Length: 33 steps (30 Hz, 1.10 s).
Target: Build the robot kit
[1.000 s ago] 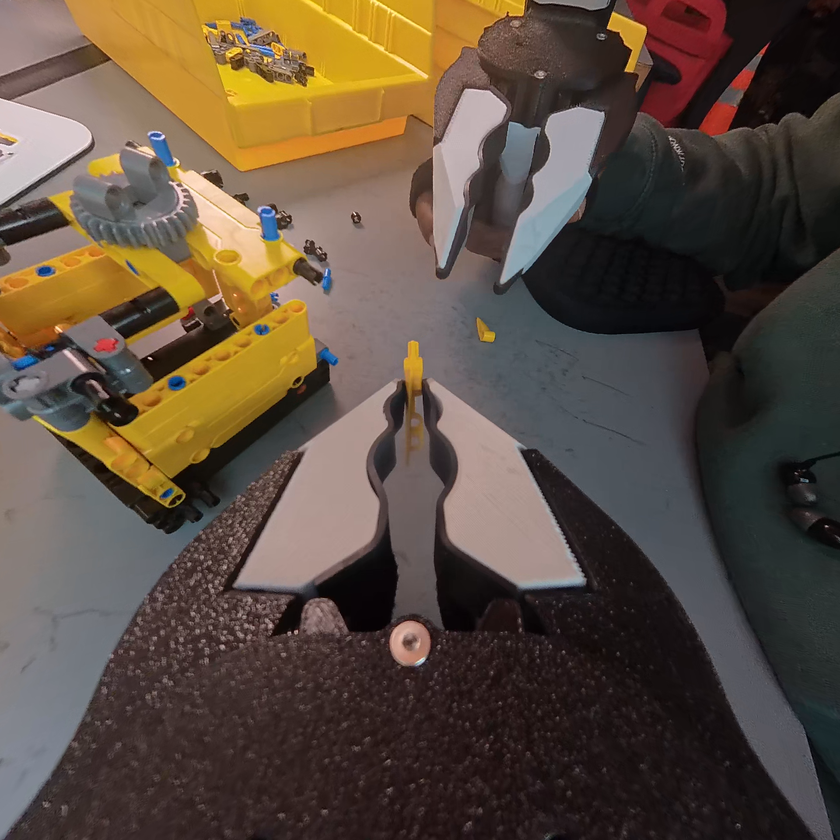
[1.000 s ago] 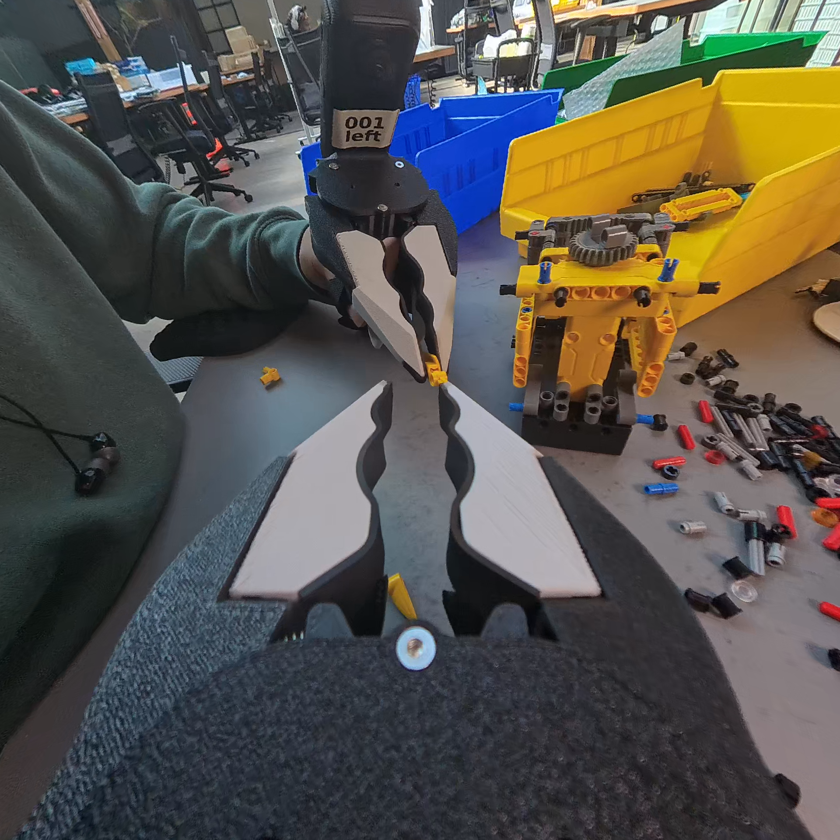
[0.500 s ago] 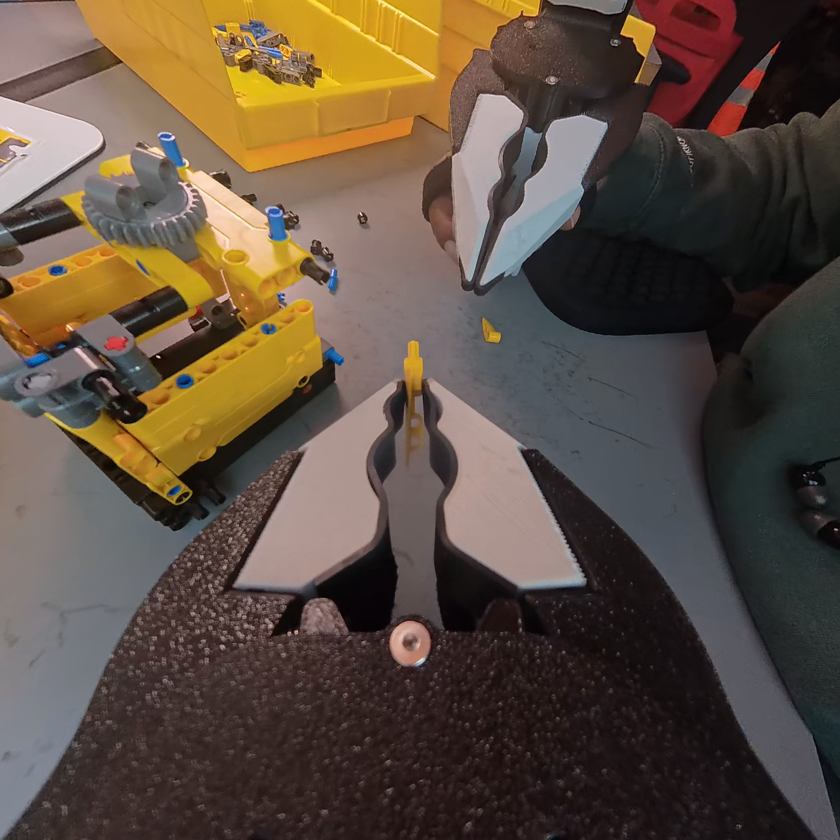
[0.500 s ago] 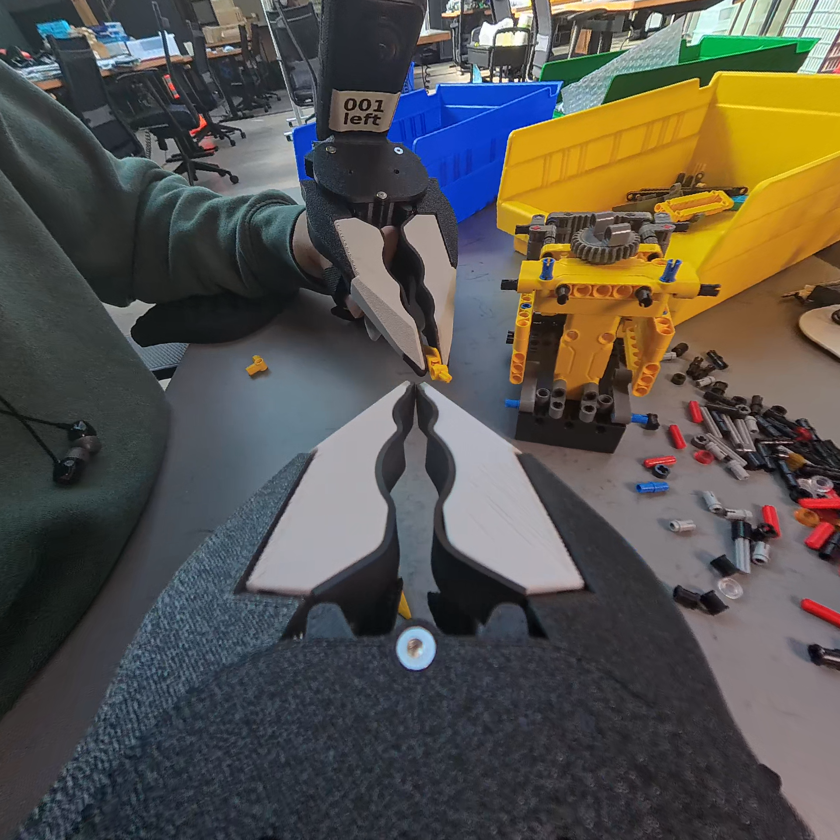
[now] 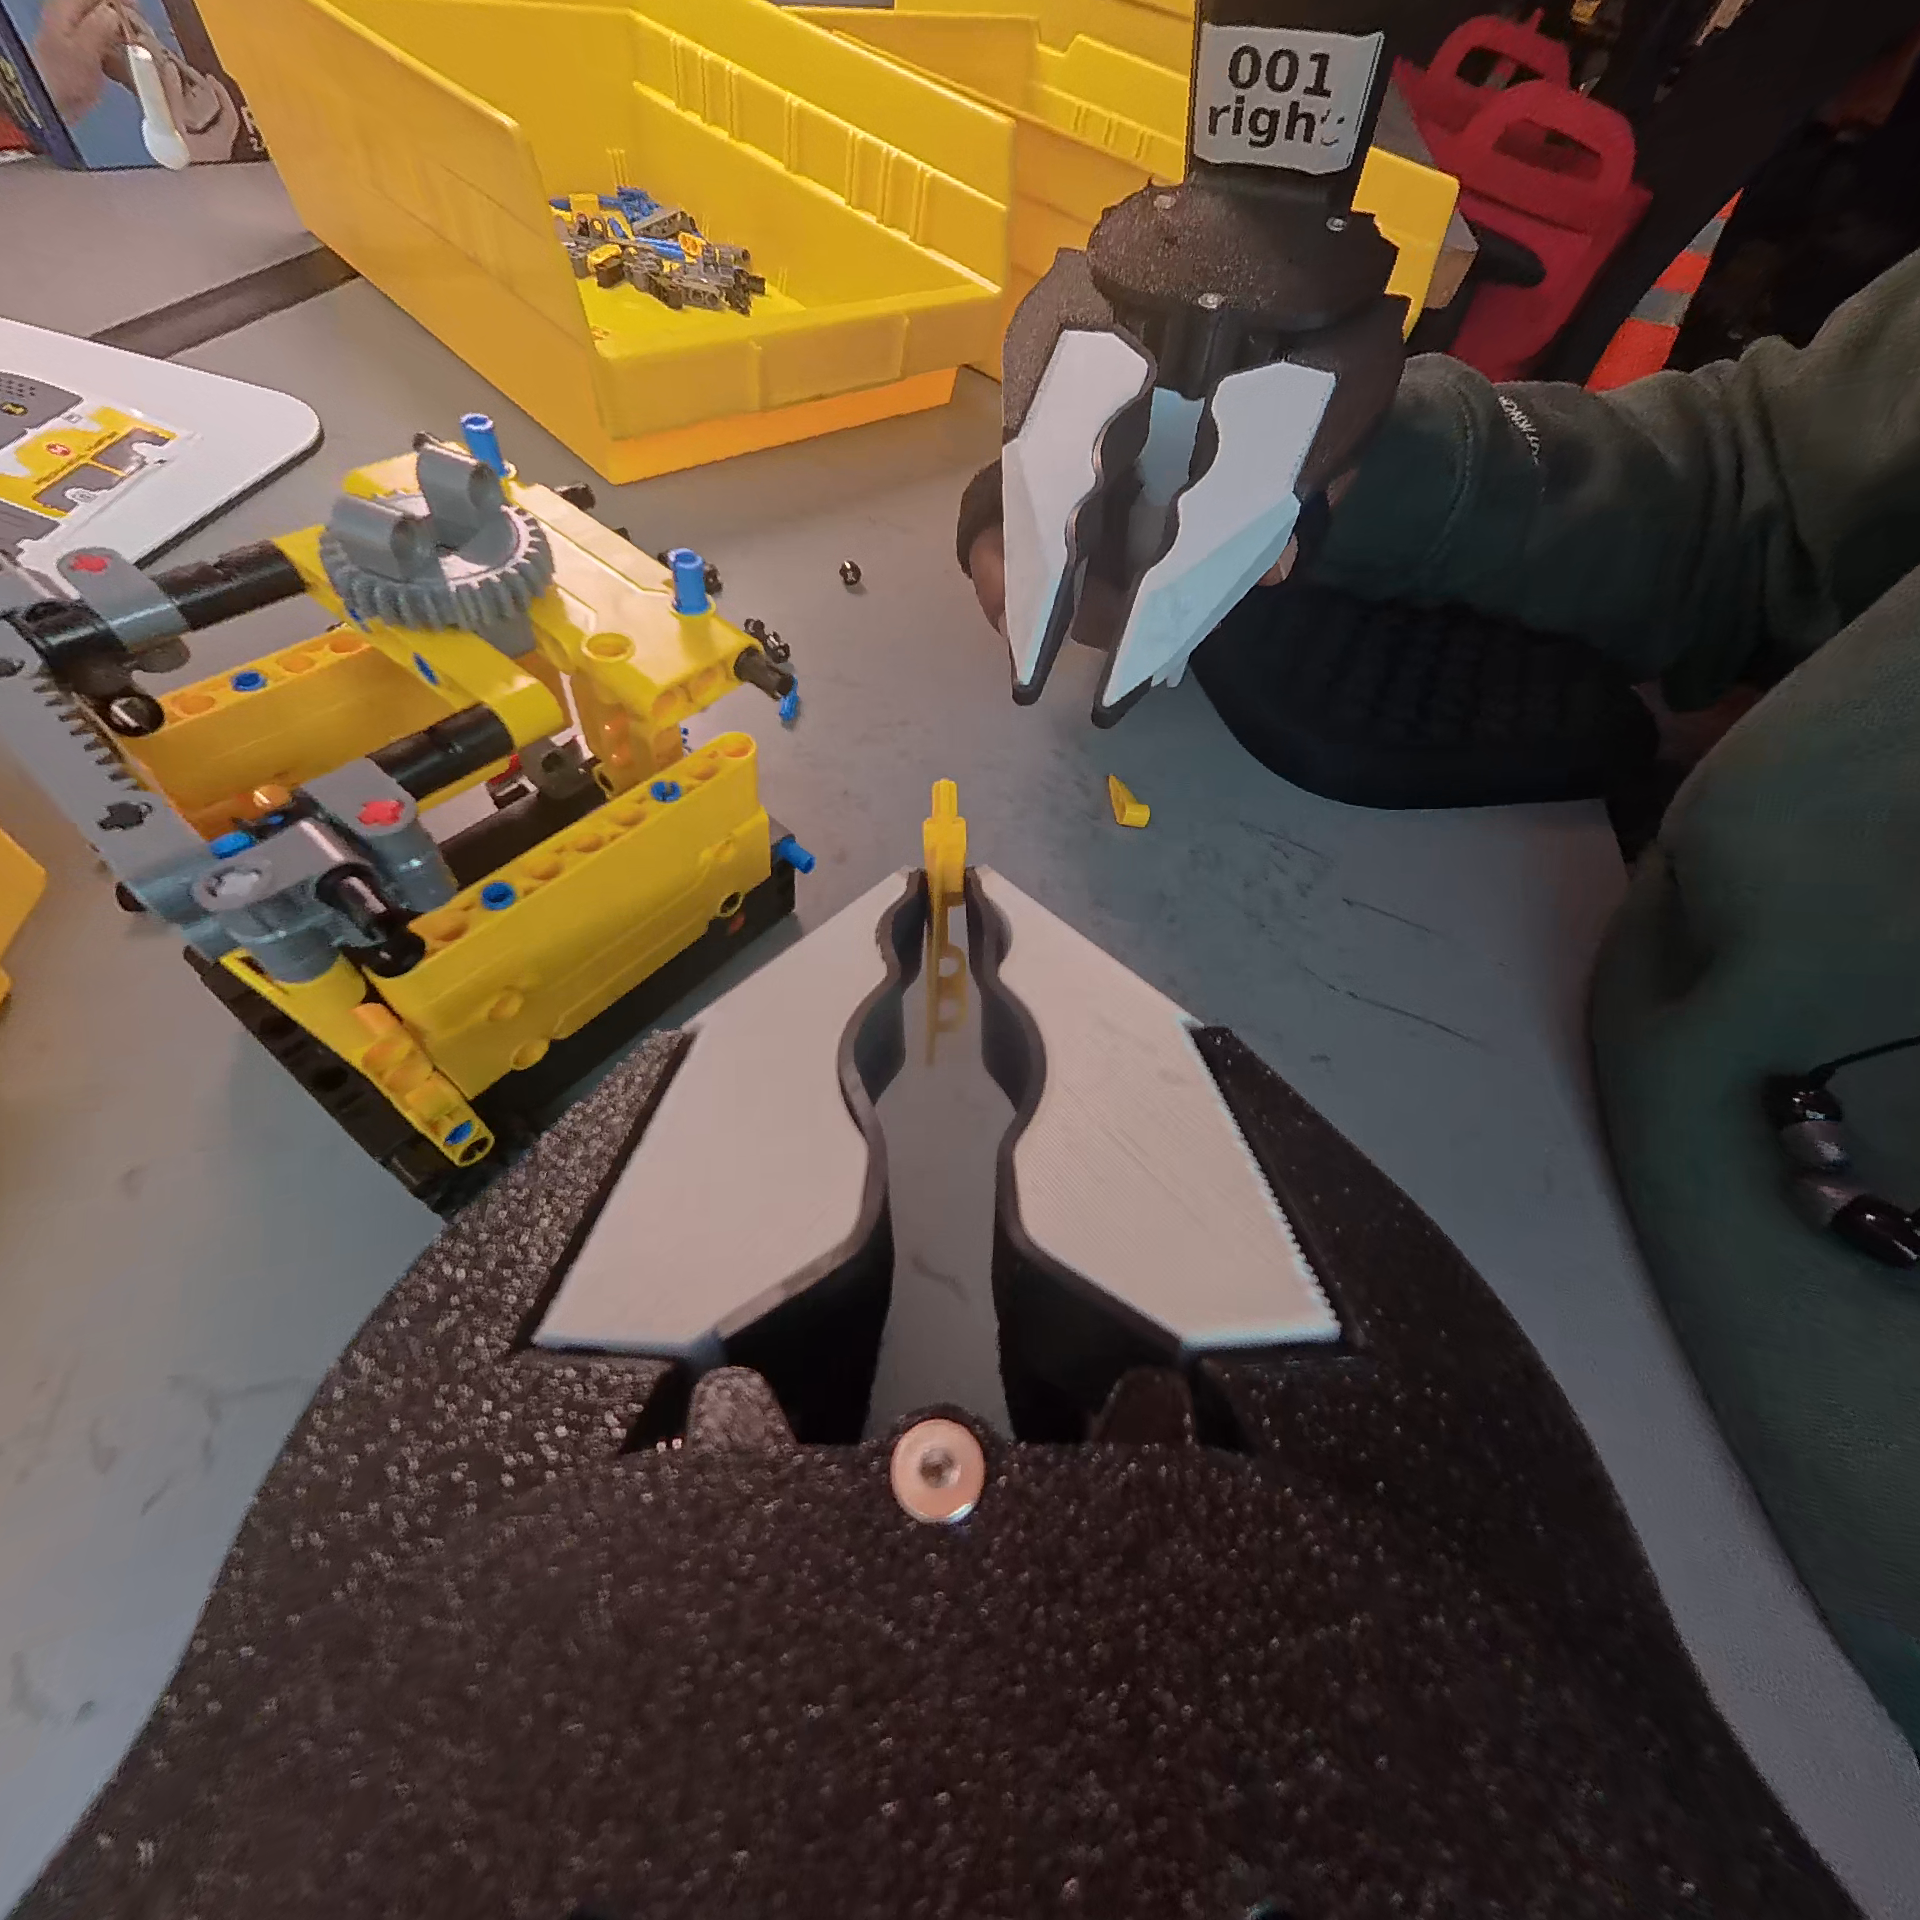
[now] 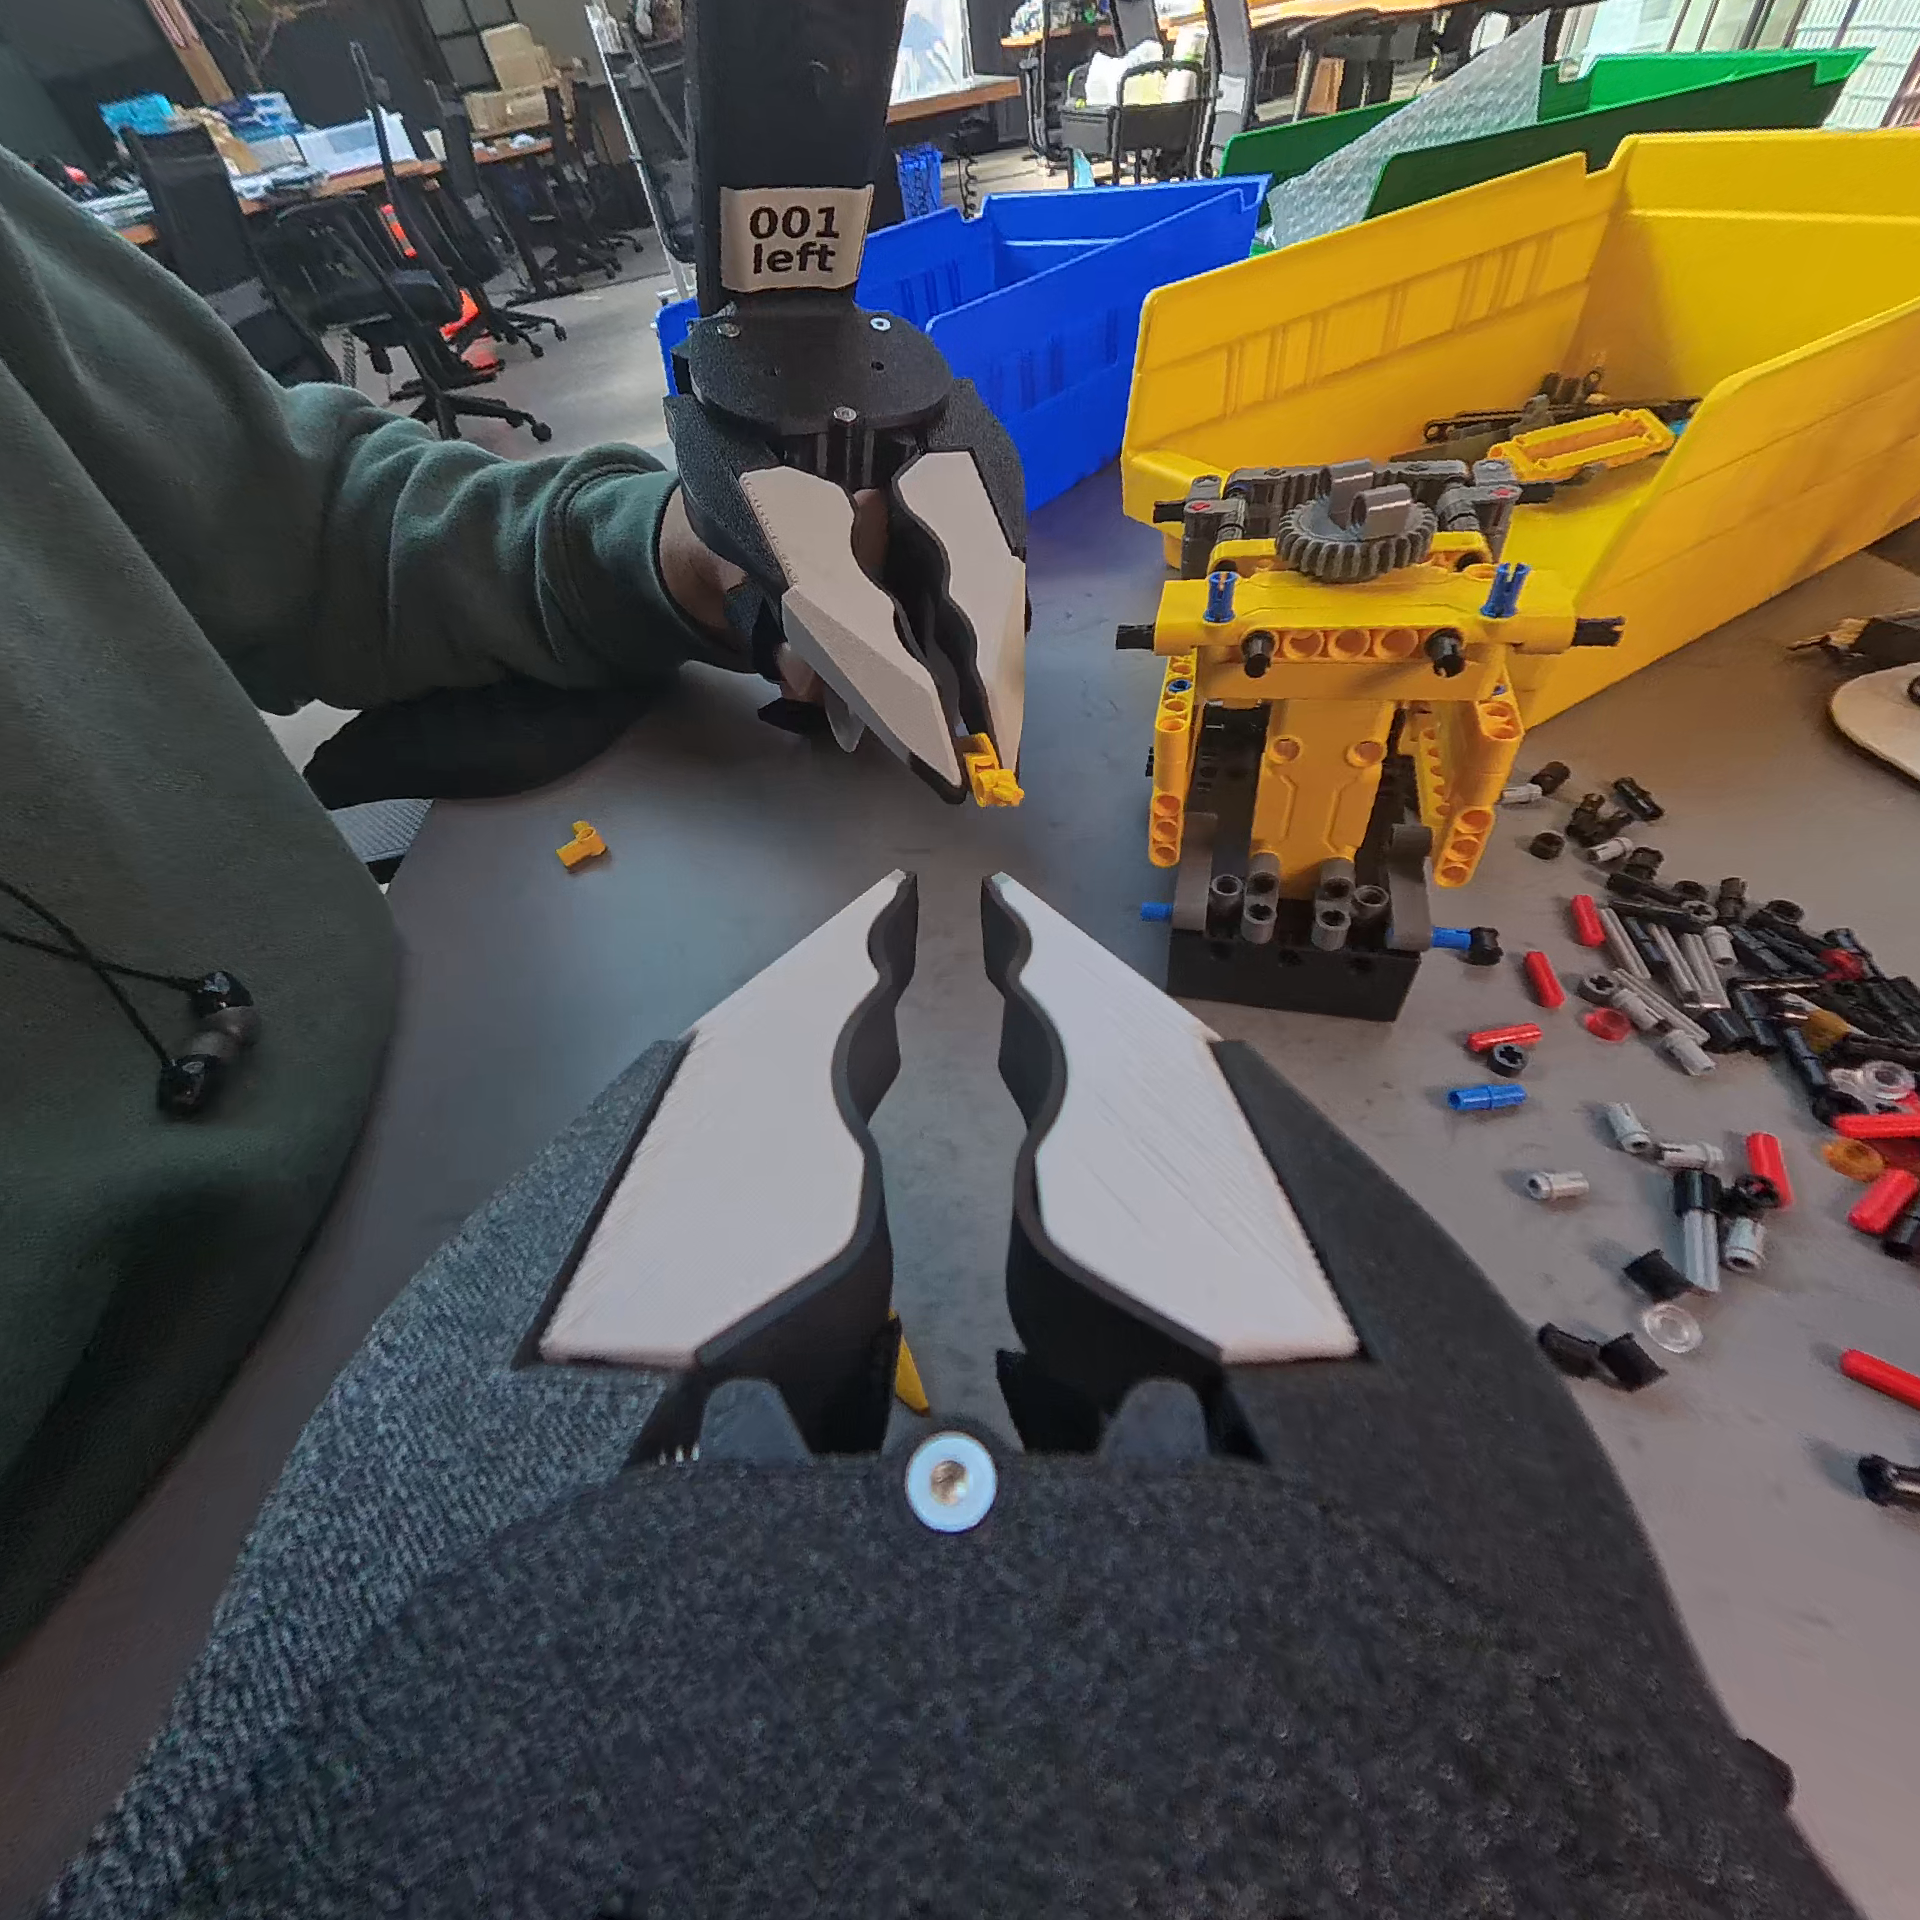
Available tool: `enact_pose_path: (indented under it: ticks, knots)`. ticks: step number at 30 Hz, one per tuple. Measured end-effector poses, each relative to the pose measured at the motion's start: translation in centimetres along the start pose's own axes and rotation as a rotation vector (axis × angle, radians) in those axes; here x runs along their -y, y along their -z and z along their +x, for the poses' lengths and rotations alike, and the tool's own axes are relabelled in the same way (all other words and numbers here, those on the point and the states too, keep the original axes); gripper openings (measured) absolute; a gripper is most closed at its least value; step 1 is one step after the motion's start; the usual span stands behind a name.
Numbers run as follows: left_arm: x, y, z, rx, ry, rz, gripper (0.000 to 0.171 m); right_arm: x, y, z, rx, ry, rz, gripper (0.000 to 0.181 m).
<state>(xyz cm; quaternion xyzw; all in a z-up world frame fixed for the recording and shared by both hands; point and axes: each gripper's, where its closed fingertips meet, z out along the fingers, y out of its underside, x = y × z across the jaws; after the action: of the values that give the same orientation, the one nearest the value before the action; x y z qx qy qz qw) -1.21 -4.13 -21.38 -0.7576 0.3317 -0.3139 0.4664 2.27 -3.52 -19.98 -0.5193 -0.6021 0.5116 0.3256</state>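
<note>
My left gripper point(image 5: 943, 883) is shut on a thin yellow toy beam point(image 5: 943, 914) that sticks out past its tips; it also shows in the right wrist view point(image 6: 977, 774) with the yellow piece point(image 6: 989, 781) at its tip. My right gripper point(image 6: 948, 883) is open a little and empty, just short of the left gripper's tips; in the left wrist view point(image 5: 1070, 701) it hangs tips down above the table. A small yellow connector point(image 5: 1127, 802) lies loose on the grey table, also seen in the right wrist view point(image 6: 582, 844). A yellow toy-brick vehicle model point(image 5: 416, 790) stands close by point(image 6: 1340, 727).
Yellow bins point(image 5: 665, 208) point(image 6: 1558, 312) stand behind the model, one with small parts. A blue bin point(image 6: 1060, 291) is farther back. Several loose pins and axles point(image 6: 1714, 1039) lie scattered right of the model. A printed sheet point(image 5: 114, 436) lies at the left. A person's green sleeve point(image 6: 312, 561) borders the table. Spacing between my two grippers at the tips: around 5 cm. About 10 cm separates my right fingertips from the small yellow connector point(image 5: 1127, 802).
My right gripper closed half a second ago and has opened a little again. It has drawn back slightly from the left gripper, which still holds the yellow beam.
</note>
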Motion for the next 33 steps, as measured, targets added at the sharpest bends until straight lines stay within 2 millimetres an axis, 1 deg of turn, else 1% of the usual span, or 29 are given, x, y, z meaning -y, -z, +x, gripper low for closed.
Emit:
enact_pose_path:
  ticks: [10,13,15,17,19,24,26,28,31,33]
  knots:
    - [0.5,0.2,-0.4,0.016,-0.034,0.029,0.006,0.0,0.0,0.0,0.018,-0.017,0.001,0.011]
    - [0.4,0.4,-0.9,0.049,-0.051,0.021,0.006,-0.4,-0.3,-0.2,0.016,0.003,-0.030,0.012]
    - [0.5,0.7,-1.5,0.075,-0.053,0.024,0.006,-0.8,-0.8,-0.6,0.014,0.043,-0.071,0.011]
    - [0.6,0.9,-2.2,0.105,-0.048,0.026,0.006,-1.0,-1.6,-2.1,0.046,0.081,-0.118,0.013]
    - [0.5,1.3,-2.8,0.140,-0.056,0.020,0.006,-1.2,-2.9,-4.5,0.104,0.113,-0.175,0.015]
    - [0.6,2.1,-3.6,0.202,-0.086,0.022,0.006,-2.9,-7.2,-11.1,0.255,0.167,-0.324,0.019]
    - [0.5,2.3,-3.8,0.214,-0.094,0.018,0.006,-3.5,-8.8,-12.9,0.281,0.188,-0.370,0.020]
    - [0.4,2.4,-4.0,0.219,-0.099,0.015,0.006,-4.1,-10.4,-13.9,0.267,0.183,-0.418,0.020]
    - [0.5,2.8,-4.0,0.222,-0.103,0.019,0.006,-4.8,-12.4,-14.1,0.237,0.141,-0.476,0.025]
    - [0.7,2.9,-3.9,0.221,-0.104,0.025,0.006,-5.5,-13.3,-14.0,0.218,0.152,-0.516,0.026]
